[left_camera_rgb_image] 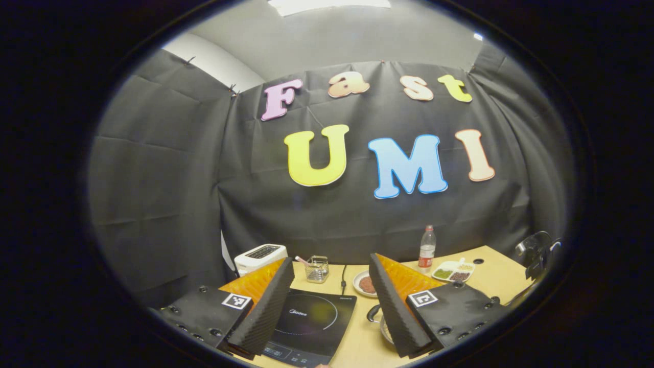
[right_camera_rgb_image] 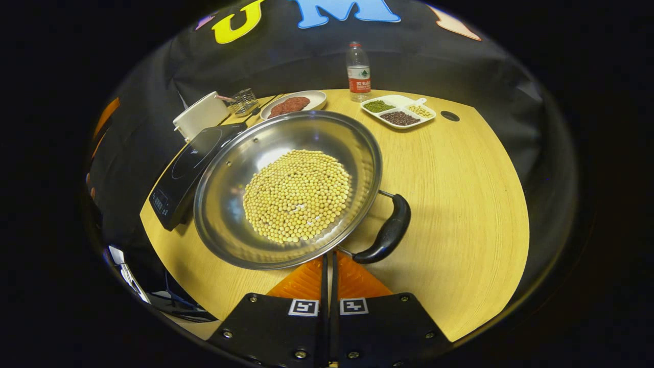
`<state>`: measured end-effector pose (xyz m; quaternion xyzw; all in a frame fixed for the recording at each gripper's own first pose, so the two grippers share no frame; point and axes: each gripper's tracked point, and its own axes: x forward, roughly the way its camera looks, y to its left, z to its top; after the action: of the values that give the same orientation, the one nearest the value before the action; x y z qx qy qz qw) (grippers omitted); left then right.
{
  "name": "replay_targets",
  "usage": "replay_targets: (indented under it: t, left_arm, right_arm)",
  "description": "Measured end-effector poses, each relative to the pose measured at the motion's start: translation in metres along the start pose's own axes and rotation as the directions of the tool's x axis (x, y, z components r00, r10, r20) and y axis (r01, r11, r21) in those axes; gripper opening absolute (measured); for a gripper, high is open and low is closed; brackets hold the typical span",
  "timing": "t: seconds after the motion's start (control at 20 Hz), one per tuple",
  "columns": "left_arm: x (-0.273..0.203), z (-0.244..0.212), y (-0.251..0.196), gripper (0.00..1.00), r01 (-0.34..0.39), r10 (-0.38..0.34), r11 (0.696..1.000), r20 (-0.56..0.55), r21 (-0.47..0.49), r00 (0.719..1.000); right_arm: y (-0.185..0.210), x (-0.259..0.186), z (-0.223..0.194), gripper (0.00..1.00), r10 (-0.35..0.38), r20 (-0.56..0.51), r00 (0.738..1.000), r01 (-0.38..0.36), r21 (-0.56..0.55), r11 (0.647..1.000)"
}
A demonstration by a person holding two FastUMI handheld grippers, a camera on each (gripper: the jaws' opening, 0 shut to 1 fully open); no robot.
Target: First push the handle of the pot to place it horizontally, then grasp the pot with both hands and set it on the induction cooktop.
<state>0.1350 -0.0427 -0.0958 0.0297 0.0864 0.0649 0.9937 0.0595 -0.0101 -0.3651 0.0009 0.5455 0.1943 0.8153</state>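
Observation:
A steel pot (right_camera_rgb_image: 230,204) filled with soybeans (right_camera_rgb_image: 297,195) sits mid-table, and its black loop handle (right_camera_rgb_image: 389,231) points to the near right. My right gripper (right_camera_rgb_image: 329,255) is shut, its tips at the pot's near rim, just left of the handle's lower end. The black induction cooktop (right_camera_rgb_image: 186,171) lies left of the pot, whose rim overlaps the cooktop's edge in this view. My left gripper (left_camera_rgb_image: 331,259) is open and held above the cooktop (left_camera_rgb_image: 311,319). A sliver of the pot (left_camera_rgb_image: 383,329) peeks out beside its right finger.
Along the table's back edge stand a white toaster (right_camera_rgb_image: 200,116), a wire basket (right_camera_rgb_image: 244,101), a plate of red food (right_camera_rgb_image: 291,105), a water bottle (right_camera_rgb_image: 358,71) and a divided dish of beans (right_camera_rgb_image: 398,111). A cable hole (right_camera_rgb_image: 449,116) is at the far right.

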Motion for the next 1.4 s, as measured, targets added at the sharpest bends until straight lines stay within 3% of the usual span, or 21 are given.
replay_targets:
  t: [0.25, 0.3, 0.35, 0.45, 0.5, 0.6, 0.7, 0.8, 0.85, 0.9, 0.95, 1.0, 1.05, 1.15, 1.2, 1.25, 1.35, 1.4]
  left_arm:
    - [0.006, -0.013, -0.025, 0.96, -0.014, 0.014, 1.000, -0.034, 0.014, 0.999]
    - [0.007, -0.017, -0.028, 0.99, -0.018, 0.018, 1.000, -0.042, 0.017, 0.999]
    - [0.007, -0.021, -0.033, 0.92, -0.020, 0.021, 1.000, -0.052, 0.019, 0.998]
    - [0.009, -0.027, -0.041, 0.91, -0.024, 0.026, 0.999, -0.065, 0.031, 0.998]
    - [0.010, -0.029, -0.043, 1.00, -0.025, 0.028, 0.999, -0.068, 0.040, 0.997]
    - [0.013, -0.037, -0.050, 1.00, -0.018, 0.022, 0.998, -0.076, 0.054, 0.997]
    - [0.019, -0.046, -0.058, 0.95, 0.004, 0.001, 0.998, -0.092, 0.057, 0.996]
    - [0.029, -0.057, -0.064, 1.00, 0.031, -0.024, 0.998, -0.111, 0.061, 0.994]
    - [0.035, -0.062, -0.067, 0.95, 0.047, -0.039, 0.997, -0.121, 0.062, 0.992]
    - [0.039, -0.067, -0.070, 1.00, 0.066, -0.058, 0.996, -0.131, 0.060, 0.990]
    - [0.044, -0.072, -0.074, 1.00, 0.088, -0.079, 0.995, -0.139, 0.056, 0.987]
    - [0.048, -0.078, -0.077, 0.97, 0.109, -0.100, 0.993, -0.147, 0.052, 0.984]
    - [0.054, -0.082, -0.078, 0.94, 0.126, -0.117, 0.991, -0.154, 0.050, 0.981]
    - [0.065, -0.092, -0.079, 0.91, 0.160, -0.151, 0.986, -0.176, 0.040, 0.973]
    - [0.069, -0.100, -0.078, 1.00, 0.176, -0.167, 0.984, -0.189, 0.034, 0.968]
    - [0.073, -0.107, -0.079, 0.91, 0.195, -0.186, 0.980, -0.204, 0.026, 0.961]
    - [0.081, -0.123, -0.081, 0.91, 0.232, -0.221, 0.973, -0.245, 0.013, 0.944]
    - [0.087, -0.133, -0.080, 1.00, 0.249, -0.238, 0.968, -0.262, 0.007, 0.935]
  right_arm:
    - [-0.027, 0.004, 0.015, 0.01, -0.012, 0.027, 1.000, 0.011, 0.037, 0.999]
    - [-0.030, 0.005, 0.018, 0.01, -0.010, 0.037, 0.999, 0.009, 0.046, 0.999]
    - [-0.031, 0.006, 0.020, 0.02, -0.007, 0.042, 0.999, 0.005, 0.050, 0.999]
    - [-0.034, 0.005, 0.024, 0.04, -0.008, 0.066, 0.998, 0.004, 0.051, 0.999]
    - [-0.036, 0.006, 0.027, 0.04, -0.010, 0.084, 0.996, 0.006, 0.050, 0.999]
    - [-0.043, 0.005, 0.033, 0.04, -0.034, 0.123, 0.992, 0.029, 0.049, 0.998]
    - [-0.050, -0.001, 0.041, 0.04, -0.065, 0.170, 0.983, 0.057, 0.050, 0.997]
    - [-0.050, -0.013, 0.053, 0.04, -0.083, 0.240, 0.967, 0.071, 0.059, 0.996]
    - [-0.050, -0.021, 0.058, 0.04, -0.093, 0.274, 0.957, 0.078, 0.064, 0.995]
    - [-0.049, -0.027, 0.066, 0.05, -0.102, 0.306, 0.946, 0.084, 0.070, 0.994]
    - [-0.051, -0.030, 0.072, 0.21, -0.117, 0.337, 0.934, 0.097, 0.076, 0.992]
    - [-0.051, -0.032, 0.078, 0.48, -0.132, 0.364, 0.922, 0.109, 0.082, 0.991]
    - [-0.047, -0.036, 0.082, 0.60, -0.137, 0.383, 0.914, 0.112, 0.088, 0.990]
    - [-0.046, -0.040, 0.090, 0.99, -0.170, 0.406, 0.898, 0.134, 0.116, 0.984]
    - [-0.047, -0.037, 0.095, 1.00, -0.187, 0.419, 0.888, 0.148, 0.125, 0.981]
    - [-0.047, -0.037, 0.099, 1.00, -0.207, 0.428, 0.880, 0.165, 0.135, 0.977]
    - [-0.043, -0.039, 0.102, 1.00, -0.232, 0.428, 0.874, 0.181, 0.157, 0.971]
    - [-0.041, -0.035, 0.104, 1.00, -0.241, 0.428, 0.871, 0.187, 0.167, 0.968]
